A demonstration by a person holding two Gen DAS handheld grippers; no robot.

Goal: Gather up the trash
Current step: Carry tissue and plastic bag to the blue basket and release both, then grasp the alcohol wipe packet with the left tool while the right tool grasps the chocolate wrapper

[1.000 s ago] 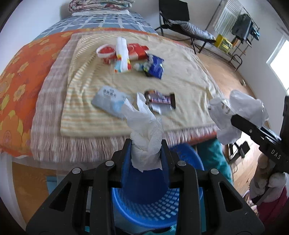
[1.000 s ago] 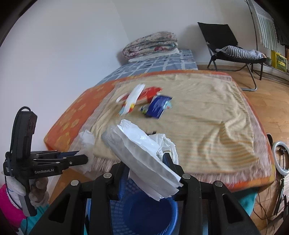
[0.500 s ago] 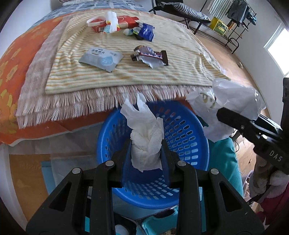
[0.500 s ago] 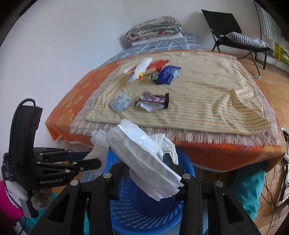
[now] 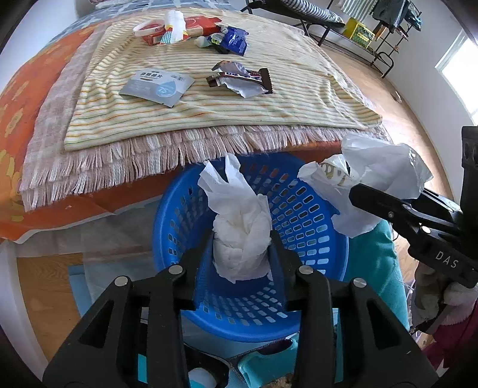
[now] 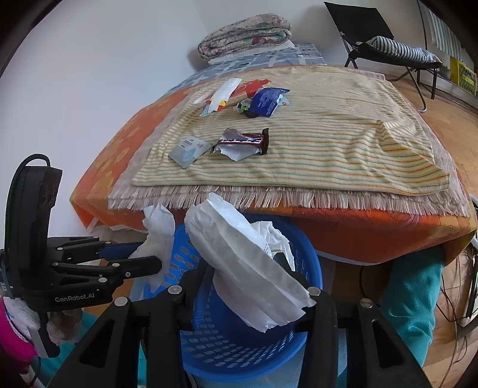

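The left tool (image 5: 241, 253) holds a wad of tissue (image 5: 239, 235) between its jaws, directly above the blue basket (image 5: 316, 238). Its jaws have just been opening, yet the wad remains lodged between the pads. The right tool (image 6: 257, 283) carries a crumpled white bag (image 6: 248, 262) over the same basket; its jaws have also just been opening, with the bag not yet dropped. In the left view the right tool sits at 3 o'clock, at the basket rim.

Step in hand, by judgement: release both loads into the basket. Keep each tool centred over the basket opening. Spread the jaws fully, since soft paper tends to cling to the pads. The bag overhangs the right tool, so hold it well inside the rim before release.

Further trash lies on the bed (image 5: 35, 98) at 12 o'clock: a grey wipe packet (image 5: 156, 88), a chocolate bar wrapper (image 5: 242, 80), a blue wrapper (image 5: 234, 40) and a red box (image 5: 194, 27).
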